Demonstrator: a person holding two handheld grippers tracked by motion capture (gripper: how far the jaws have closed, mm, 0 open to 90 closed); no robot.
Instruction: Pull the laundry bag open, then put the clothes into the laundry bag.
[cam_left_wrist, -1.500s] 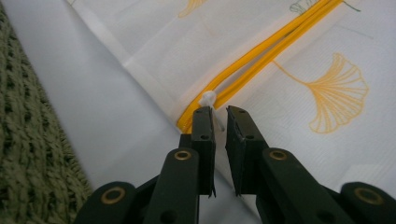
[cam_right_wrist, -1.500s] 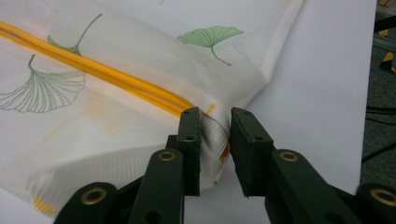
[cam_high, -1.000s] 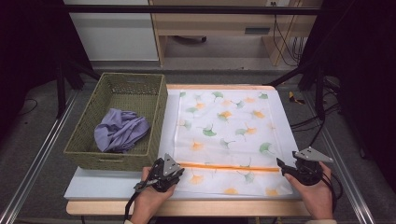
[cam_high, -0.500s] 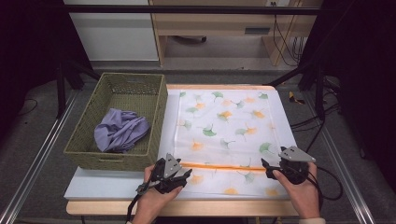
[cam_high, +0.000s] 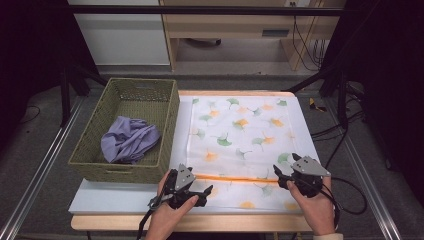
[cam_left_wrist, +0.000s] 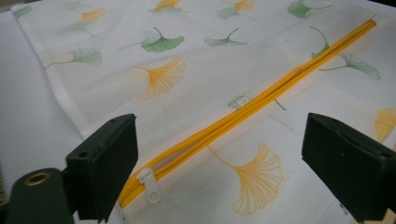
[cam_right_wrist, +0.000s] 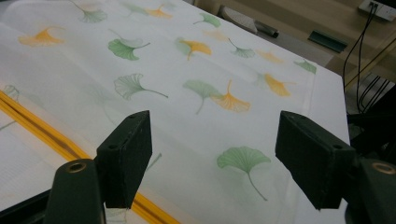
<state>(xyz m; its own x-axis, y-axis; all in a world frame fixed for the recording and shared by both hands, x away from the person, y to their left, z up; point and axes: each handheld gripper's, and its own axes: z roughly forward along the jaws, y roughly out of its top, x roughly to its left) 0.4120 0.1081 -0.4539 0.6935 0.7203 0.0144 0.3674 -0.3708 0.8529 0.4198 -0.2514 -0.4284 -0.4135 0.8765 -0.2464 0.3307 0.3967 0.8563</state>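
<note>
A white cloth bag (cam_high: 240, 135) printed with green and orange ginkgo leaves lies flat on the table. Its yellow zipper (cam_high: 235, 178) runs across near the front edge. My left gripper (cam_high: 205, 195) is at the zipper's left end. Its jaws have just been opening and now stand open over the white zipper pull (cam_left_wrist: 150, 183), with the pads clear of it. My right gripper (cam_high: 278, 177) is at the zipper's right end. Its jaws have just been closing a little but remain open, pressing nothing, above the bag (cam_right_wrist: 187, 65) beside the zipper (cam_right_wrist: 42, 130).
A green woven basket (cam_high: 165, 130) stands to the left of the bag and holds a crumpled purple cloth (cam_high: 127, 140). A strip of bare white table (cam_high: 115, 200) lies in front of the basket. A black cable (cam_high: 350, 195) trails off the table's right side.
The left gripper's jaws have opened at the zipper's left end. The right gripper has moved left, in over the bag's right edge. The bag has stayed put.
</note>
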